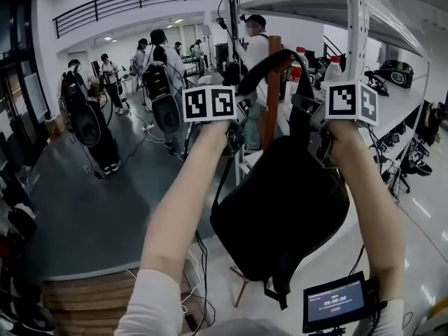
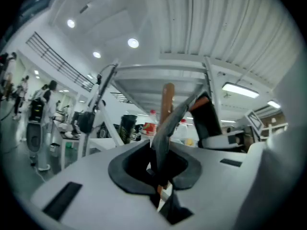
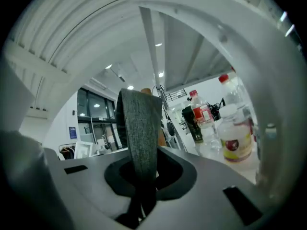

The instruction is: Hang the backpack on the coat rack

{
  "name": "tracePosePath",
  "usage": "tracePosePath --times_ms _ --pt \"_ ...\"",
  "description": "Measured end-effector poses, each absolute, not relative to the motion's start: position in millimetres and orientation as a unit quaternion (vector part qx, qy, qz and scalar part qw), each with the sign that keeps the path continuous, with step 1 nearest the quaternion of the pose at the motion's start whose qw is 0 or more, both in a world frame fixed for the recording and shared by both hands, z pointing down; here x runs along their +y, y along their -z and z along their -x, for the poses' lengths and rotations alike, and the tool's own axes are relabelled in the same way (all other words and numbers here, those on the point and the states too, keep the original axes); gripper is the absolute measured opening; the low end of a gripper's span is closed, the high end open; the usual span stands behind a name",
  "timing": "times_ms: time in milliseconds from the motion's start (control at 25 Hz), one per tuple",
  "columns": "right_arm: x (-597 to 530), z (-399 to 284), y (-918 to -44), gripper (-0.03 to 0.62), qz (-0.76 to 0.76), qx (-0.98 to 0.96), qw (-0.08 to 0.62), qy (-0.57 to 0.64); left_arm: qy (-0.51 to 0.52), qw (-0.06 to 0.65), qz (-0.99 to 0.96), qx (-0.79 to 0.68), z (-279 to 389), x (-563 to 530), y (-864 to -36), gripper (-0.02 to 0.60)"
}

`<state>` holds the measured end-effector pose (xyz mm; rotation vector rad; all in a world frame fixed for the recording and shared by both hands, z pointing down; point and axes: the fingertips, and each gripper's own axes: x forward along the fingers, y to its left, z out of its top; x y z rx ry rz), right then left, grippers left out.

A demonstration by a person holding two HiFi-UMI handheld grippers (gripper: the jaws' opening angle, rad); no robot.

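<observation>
I hold a black backpack (image 1: 283, 212) up in the air by its grey top strap (image 1: 269, 63). The left gripper (image 1: 235, 126) is shut on the strap's left end and the right gripper (image 1: 320, 126) is shut on its right end. The strap arches in front of the coat rack's brown wooden pole (image 1: 273, 96), close to its top. In the left gripper view the strap (image 2: 166, 133) runs up out of the left gripper (image 2: 160, 178), with the pole (image 2: 167, 104) right behind it. In the right gripper view the strap (image 3: 140, 128) fills the right gripper (image 3: 143, 188).
A white metal shelf rack (image 1: 357, 19) carrying bottles (image 1: 334, 68) stands just behind and right of the pole. The rack's wooden leg (image 1: 240, 290) shows under the bag. Several people (image 1: 159, 68) stand far left. A small screen (image 1: 336, 302) sits on my right forearm. Cables (image 1: 199, 285) lie on the floor.
</observation>
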<state>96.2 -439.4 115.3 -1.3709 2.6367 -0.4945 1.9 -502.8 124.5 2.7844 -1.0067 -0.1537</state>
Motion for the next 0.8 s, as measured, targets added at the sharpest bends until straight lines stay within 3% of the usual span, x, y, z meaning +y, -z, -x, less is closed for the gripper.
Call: tracePosePath --times_ms 240,800 --pt "-431.2 -82.6 -133.0 0.038 0.428 0.888 0.072 0.151 0.032 -0.033 -0.934 -0.355 -25.9 -471.0 -152.8 0.043" --pt "-345.3 -62.9 -134.1 0.040 0.474 0.875 0.086 -0.037 0.129 -0.142 -0.906 -0.378 -4.6 -353.3 -156.1 0.043"
